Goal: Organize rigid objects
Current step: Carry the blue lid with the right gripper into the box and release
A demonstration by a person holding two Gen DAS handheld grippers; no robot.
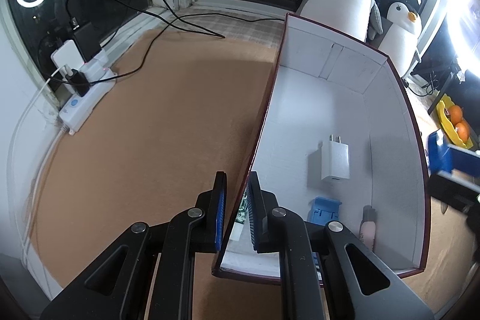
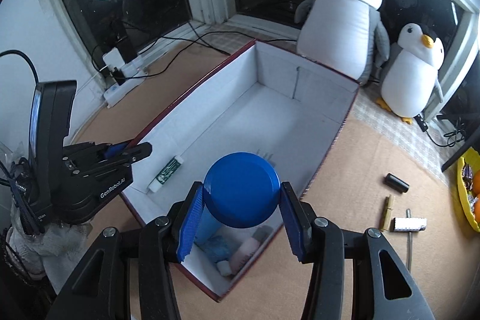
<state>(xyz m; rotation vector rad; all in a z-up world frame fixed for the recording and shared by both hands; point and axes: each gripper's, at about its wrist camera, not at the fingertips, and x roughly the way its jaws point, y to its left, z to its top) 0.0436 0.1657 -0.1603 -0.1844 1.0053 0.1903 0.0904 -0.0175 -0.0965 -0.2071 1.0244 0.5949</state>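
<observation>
A white-lined box with a dark red rim stands on the brown table. My left gripper is shut on the box's left wall; it also shows in the right wrist view. My right gripper is shut on a blue-capped bottle and holds it over the box's near end. Inside the box lie a white charger, a blue clip, a pink tube and a green-and-white tube.
On the table right of the box lie a black cylinder, a brass stick, a silver lighter-like piece and a metal rod. Two plush penguins stand behind. A power strip with cables sits far left. A yellow fruit bowl is at the right.
</observation>
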